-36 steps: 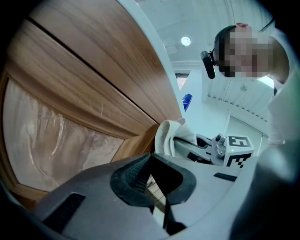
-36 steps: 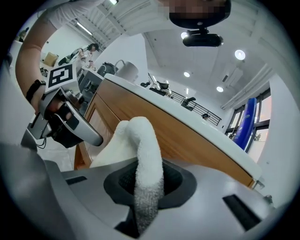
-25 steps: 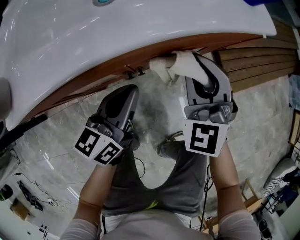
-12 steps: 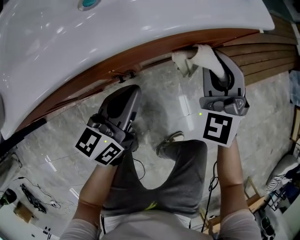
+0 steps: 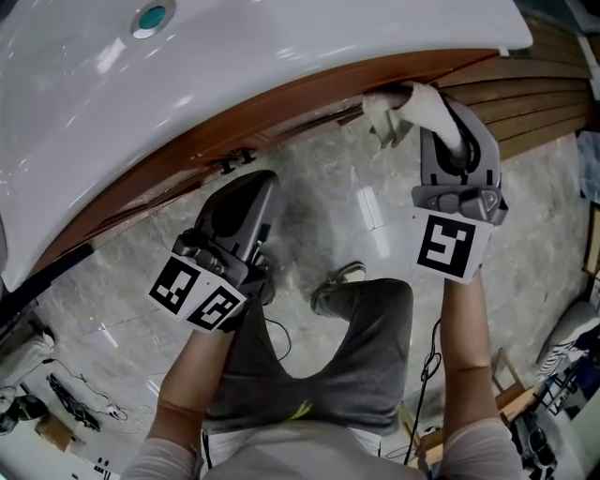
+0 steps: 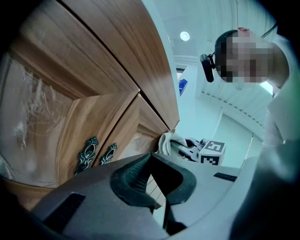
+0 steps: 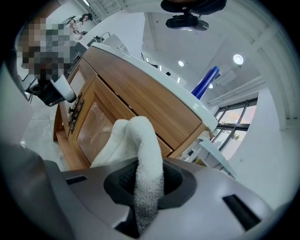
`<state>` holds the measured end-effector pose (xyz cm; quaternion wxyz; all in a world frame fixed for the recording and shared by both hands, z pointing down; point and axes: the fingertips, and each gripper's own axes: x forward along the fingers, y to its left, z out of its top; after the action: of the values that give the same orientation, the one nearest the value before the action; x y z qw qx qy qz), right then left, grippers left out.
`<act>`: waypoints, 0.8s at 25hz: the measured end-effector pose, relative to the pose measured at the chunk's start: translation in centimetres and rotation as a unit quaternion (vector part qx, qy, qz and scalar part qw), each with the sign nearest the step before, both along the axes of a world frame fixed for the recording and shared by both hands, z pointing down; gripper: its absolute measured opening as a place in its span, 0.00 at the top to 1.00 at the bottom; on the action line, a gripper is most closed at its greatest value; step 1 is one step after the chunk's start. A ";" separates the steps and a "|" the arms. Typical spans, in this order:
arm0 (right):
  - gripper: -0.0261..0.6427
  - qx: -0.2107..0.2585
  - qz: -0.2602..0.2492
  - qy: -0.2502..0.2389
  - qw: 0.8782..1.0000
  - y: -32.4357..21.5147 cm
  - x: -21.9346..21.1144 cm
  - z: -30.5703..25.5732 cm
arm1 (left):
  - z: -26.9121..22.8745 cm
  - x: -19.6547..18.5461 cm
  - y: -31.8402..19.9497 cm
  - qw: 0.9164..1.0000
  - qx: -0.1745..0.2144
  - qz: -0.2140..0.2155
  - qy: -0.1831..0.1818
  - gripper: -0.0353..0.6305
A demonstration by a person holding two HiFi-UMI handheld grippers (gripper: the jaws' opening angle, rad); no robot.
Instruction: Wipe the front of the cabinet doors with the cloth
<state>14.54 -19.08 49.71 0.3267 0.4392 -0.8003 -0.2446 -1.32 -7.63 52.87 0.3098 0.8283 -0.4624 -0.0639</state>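
Observation:
A white cloth (image 5: 401,106) is pinched in my right gripper (image 5: 441,127) and pressed against the upper front of the wooden cabinet (image 5: 281,103), just under the white countertop. In the right gripper view the cloth (image 7: 140,150) runs up between the jaws, in front of a door panel (image 7: 96,124). My left gripper (image 5: 246,192) hangs lower left, shut with nothing in it and apart from the doors. The left gripper view shows its jaws together (image 6: 152,177), two ornate door handles (image 6: 87,151) and the cloth (image 6: 168,140) further along.
The white countertop (image 5: 244,47) with a sink drain (image 5: 150,18) overhangs the cabinet. A marble floor (image 5: 328,202) lies below, with the person's legs and a shoe (image 5: 339,281). Slatted wood panels (image 5: 525,103) run at the right. A blue bottle (image 7: 205,82) stands on the counter.
My right gripper has slid rightward along the cabinet front with the cloth in it. The left gripper has stayed about where it was.

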 end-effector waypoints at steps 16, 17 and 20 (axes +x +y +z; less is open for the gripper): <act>0.85 -0.055 -0.104 -0.027 0.993 6.8 -8.1 1.3 | 0.3 -1.9 2.6 0.998 -0.050 -0.034 -0.003 0.92; 0.86 -0.056 -0.110 -0.031 0.992 7.1 -9.1 1.9 | 0.6 -2.5 2.8 0.998 -0.049 -0.036 -0.004 0.92; 0.85 -0.054 -0.119 -0.046 0.990 7.2 -11.8 3.4 | 1.6 -4.0 3.1 0.998 -0.043 -0.040 -0.009 0.92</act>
<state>2.73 -11.83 53.12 0.2816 0.3333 -0.8731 -0.2176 -5.32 -4.50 54.46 0.3383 0.7955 -0.5004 -0.0489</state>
